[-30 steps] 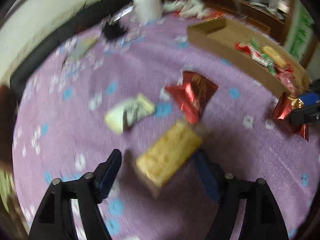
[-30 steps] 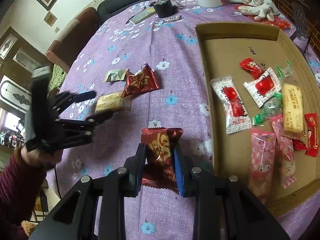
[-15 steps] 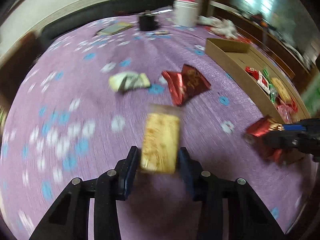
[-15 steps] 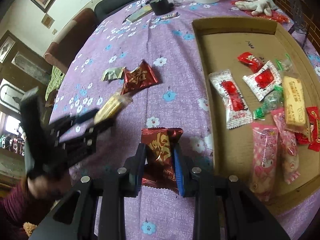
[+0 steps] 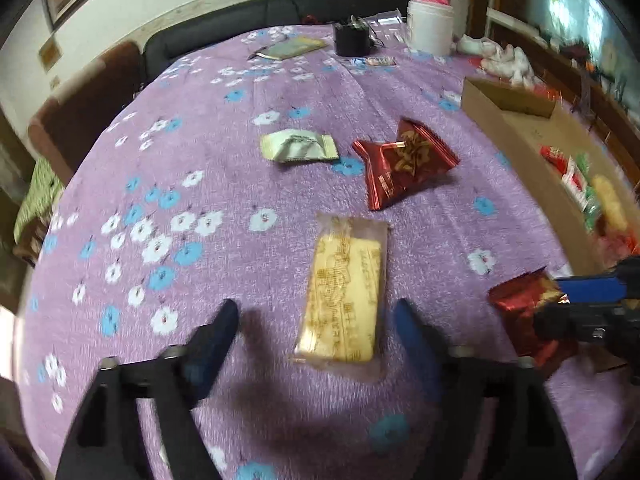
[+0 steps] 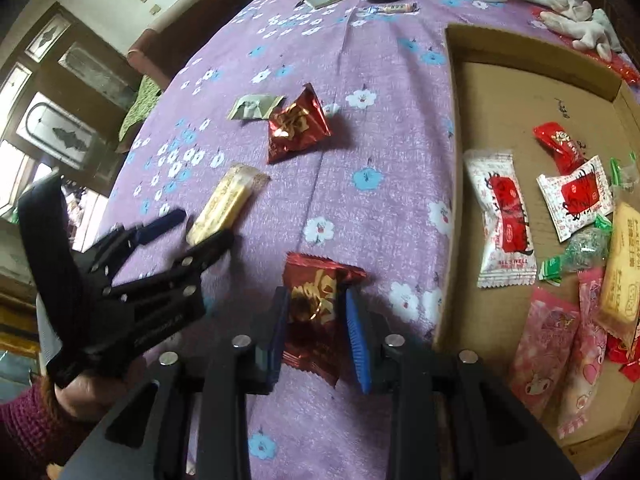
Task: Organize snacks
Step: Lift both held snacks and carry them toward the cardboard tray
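Note:
A yellow biscuit packet [image 5: 344, 292] lies flat on the purple flowered tablecloth [image 5: 208, 152]; it also shows in the right wrist view [image 6: 224, 206]. My left gripper [image 5: 316, 320] is open, its fingers either side of the packet's near end, not touching it; it also shows in the right wrist view [image 6: 196, 228]. My right gripper [image 6: 316, 320] is shut on a red foil snack packet [image 6: 316, 300], seen also in the left wrist view [image 5: 524, 308]. Another red foil packet [image 5: 404, 160] and a pale green packet [image 5: 300, 146] lie farther off.
A cardboard tray [image 6: 500, 80] at the right holds several wrapped snacks. At the table's far end stand a white jar [image 5: 430, 24], a black cup [image 5: 352, 38], a notebook [image 5: 294, 46] and crumpled white gloves [image 6: 572, 20]. A sofa sits behind.
My left gripper was shut on the yellow packet half a second ago; it has now opened and the packet lies on the cloth. My right gripper stays shut on the red packet.

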A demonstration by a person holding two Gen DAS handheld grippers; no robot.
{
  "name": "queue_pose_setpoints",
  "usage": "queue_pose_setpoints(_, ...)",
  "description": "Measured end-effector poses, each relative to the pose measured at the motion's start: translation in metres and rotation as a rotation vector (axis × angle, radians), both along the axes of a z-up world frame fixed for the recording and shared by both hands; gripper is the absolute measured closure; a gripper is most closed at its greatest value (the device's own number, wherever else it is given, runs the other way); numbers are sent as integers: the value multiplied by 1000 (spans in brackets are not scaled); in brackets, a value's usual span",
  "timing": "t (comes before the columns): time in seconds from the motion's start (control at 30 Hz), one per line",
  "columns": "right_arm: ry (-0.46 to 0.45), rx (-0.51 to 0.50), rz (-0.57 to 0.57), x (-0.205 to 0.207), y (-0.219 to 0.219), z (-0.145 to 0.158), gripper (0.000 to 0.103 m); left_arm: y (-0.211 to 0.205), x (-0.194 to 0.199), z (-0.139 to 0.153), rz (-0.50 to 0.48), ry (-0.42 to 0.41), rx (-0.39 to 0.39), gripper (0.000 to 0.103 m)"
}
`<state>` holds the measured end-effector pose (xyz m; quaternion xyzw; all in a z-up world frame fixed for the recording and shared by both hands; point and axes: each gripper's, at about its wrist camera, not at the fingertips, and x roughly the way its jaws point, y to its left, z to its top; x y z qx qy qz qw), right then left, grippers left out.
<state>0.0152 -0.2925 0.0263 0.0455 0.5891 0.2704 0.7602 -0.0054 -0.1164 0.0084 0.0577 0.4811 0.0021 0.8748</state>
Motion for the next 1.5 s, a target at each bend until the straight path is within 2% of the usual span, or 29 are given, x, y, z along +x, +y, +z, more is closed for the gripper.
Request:
queue_pose_setpoints(0.03,-3,1,17,-1,0,0,74,0,4,0,8,4,4,16)
queue_pose_setpoints(0.1,-4,-5,36,-2,3,1,72,3,11,-2,11,25,-66,20)
queue_pose_setpoints(0.13,0,-10,41,-2,4,1,69,4,12,-2,19,13,-86,33)
queue_pose_setpoints(0.17,9,-9,44,-3,6,2,67,3,11,0,29,-9,-83,52)
queue_pose_setpoints(0.2,17,-3,49,-2,8,2,62,0,10,2,29,-15,-84,62)
queue_pose_setpoints(0.23,21,-5,56,-3,12,2,61,-5,8,3,28,-14,-64,67)
queue_pose_setpoints(0.27,21,-20,65,-2,16,1,61,-9,5,5,23,-16,-45,68)
queue_pose_setpoints(0.37,30,-69,98,-1,29,-1,61,-4,-10,9,38,-19,-103,68)
queue_pose_setpoints(0.47,-2,-152,117,0,42,-4,61,8,-28,14,54,-34,-132,68)
queue_pose_setpoints(0.5,-15,-162,118,0,44,-3,72,11,-32,16,59,-40,-119,68)
queue_pose_setpoints(0.6,-20,-168,134,1,55,-3,76,32,-45,22,100,-47,-162,68)
queue_pose_setpoints(0.8,-30,-76,182,-10,92,2,76,73,-72,25,208,-60,-262,68)
queue_pose_setpoints(1.1,-62,-44,278,-25,151,12,76,112,-105,27,304,-74,-277,68)
queue_pose_setpoints(1.5,-79,-19,314,-31,182,21,76,130,-117,33,311,-93,-278,68)
